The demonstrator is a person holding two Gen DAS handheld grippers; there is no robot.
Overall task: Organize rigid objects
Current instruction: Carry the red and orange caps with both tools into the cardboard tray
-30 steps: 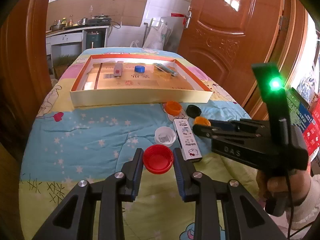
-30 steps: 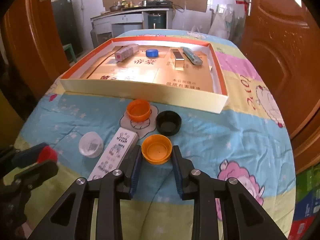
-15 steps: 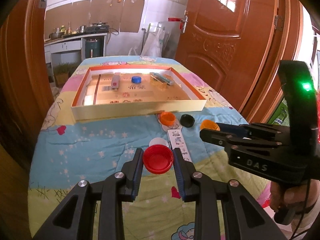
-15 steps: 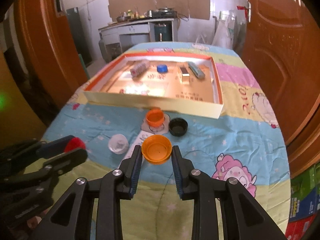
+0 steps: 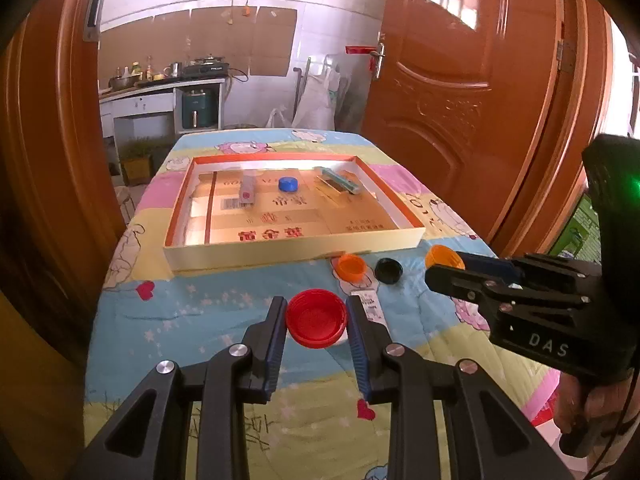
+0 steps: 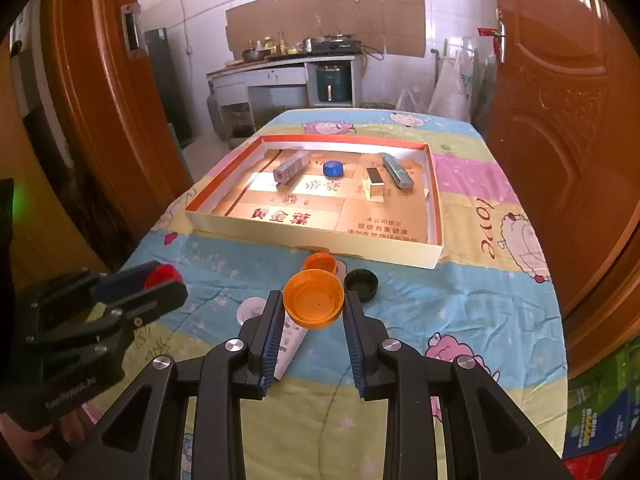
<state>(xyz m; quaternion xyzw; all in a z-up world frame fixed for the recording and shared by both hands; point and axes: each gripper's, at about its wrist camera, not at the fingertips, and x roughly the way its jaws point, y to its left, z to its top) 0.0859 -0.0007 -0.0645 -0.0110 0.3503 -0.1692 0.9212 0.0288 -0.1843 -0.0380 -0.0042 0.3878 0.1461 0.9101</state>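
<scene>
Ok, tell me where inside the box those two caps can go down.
The front half of the box is bare, as is its left strip. The back row is crowded: the pink block, blue cap, gold box and grey-blue case.

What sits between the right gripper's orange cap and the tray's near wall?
In the right wrist view, a smaller orange cap and a black cap lie on the quilt between the held orange cap and the tray; otherwise bare quilt.
</scene>
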